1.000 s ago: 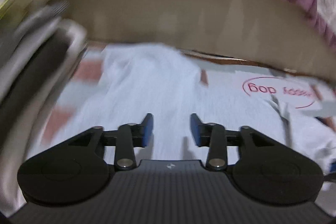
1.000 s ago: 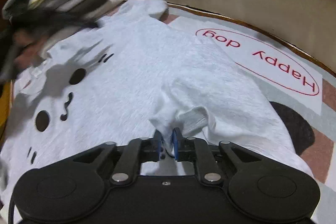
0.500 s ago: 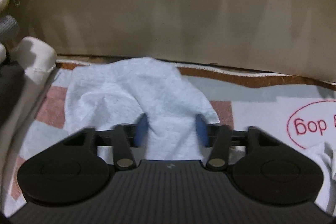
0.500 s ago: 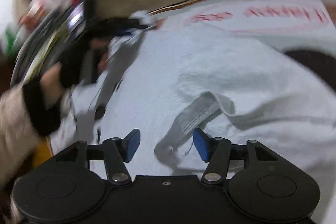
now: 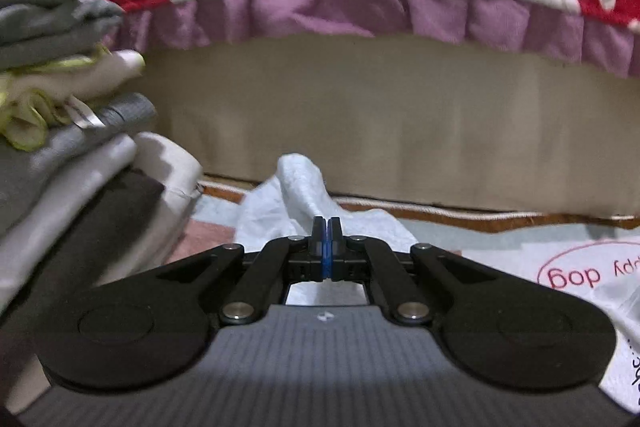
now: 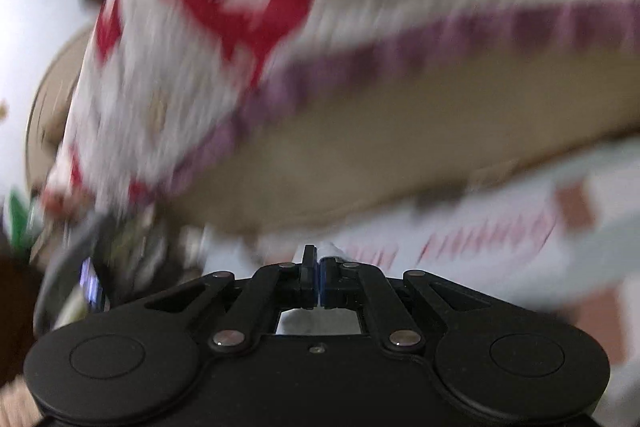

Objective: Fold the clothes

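Both tongs, left (image 5: 326, 227) and right (image 6: 318, 259) (open before), now pinch the shirt (image 5: 304, 187).

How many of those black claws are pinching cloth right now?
2. The left claw pinches the white fleecy garment near the folded stack; the right claw pinches white cloth in a blurred view.

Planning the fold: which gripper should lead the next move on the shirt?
Probably left. The left gripper is shut on the white shirt in a steady view; the right gripper also seems clamped, but its view is motion-blurred.
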### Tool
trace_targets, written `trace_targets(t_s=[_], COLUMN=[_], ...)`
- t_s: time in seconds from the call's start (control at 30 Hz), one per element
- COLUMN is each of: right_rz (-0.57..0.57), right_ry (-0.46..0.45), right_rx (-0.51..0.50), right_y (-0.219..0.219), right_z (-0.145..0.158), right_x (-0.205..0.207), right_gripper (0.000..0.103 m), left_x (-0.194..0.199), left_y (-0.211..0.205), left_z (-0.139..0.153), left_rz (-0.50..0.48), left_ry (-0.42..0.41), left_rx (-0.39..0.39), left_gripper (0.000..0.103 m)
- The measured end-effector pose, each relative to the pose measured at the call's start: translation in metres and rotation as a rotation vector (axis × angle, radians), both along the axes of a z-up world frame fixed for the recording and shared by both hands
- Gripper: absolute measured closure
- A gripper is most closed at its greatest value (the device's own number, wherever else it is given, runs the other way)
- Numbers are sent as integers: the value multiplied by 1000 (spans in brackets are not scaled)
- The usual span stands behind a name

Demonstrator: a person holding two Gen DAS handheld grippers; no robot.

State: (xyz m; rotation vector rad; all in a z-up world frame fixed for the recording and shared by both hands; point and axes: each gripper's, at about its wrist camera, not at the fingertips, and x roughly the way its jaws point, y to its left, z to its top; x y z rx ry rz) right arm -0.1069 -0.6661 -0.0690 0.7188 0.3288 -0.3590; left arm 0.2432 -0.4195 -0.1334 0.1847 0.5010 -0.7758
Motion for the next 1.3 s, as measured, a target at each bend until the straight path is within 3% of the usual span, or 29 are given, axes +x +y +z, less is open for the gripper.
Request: trace_targets(t_s=[0.23, 0.33, 0.43, 0.57, 0.63, 0.67, 0.73, 0.77, 0.8, 0.93, 1.07, 1.17, 1.3], right_rz=[-146, -187, -274, -230, -227, -226, -222, -213, -200, -151, -132, -114, -89], right_ry=[20, 71, 112, 221, 223, 225, 224, 212, 207, 221, 246, 275, 337], right_rx=[-163, -136, -33, 79, 103, 116, 146, 176, 195, 196, 166, 144, 103], right_y=[-74, -96, -116, -128, -125, -124, -121, -121, -120, -116, -117, -121, -125], right_z=[35, 29, 8, -33, -47, -54, -68, -75, -80, -90, -92, -90, -91], right_x=[-26, -26, -29, -17, -18, -18, -18, -19, -19, -13, -6, -2, 2], right_gripper=[101, 101, 101, 100, 98, 93, 88, 75, 62, 61, 59, 57, 50], left_x=[-9, -10, -12, -14, -10, -8, -5, -3, -2, 5, 4, 13, 10], left_y=[32, 51, 94, 87, 68, 59, 34, 21, 8, -51, -96, -109, -112], left_z=[21, 29, 29, 1, -8, -11, -14, -15, -16, -22, -32, -45, -46], left_rz=[60, 118, 195, 91, 56, 43, 14, 8, 5, -20, -62, 10, 27], left_ry=[-53, -42, 75, 216, 269, 285, 305, 311, 314, 310, 276, 326, 317], left_rx=[-133, -214, -350, -197, -111, -85, -51, -39, -28, 49, 144, 200, 245], left_gripper=[103, 103, 103, 102, 100, 97, 76, 65, 62, 62, 54, 50, 45])
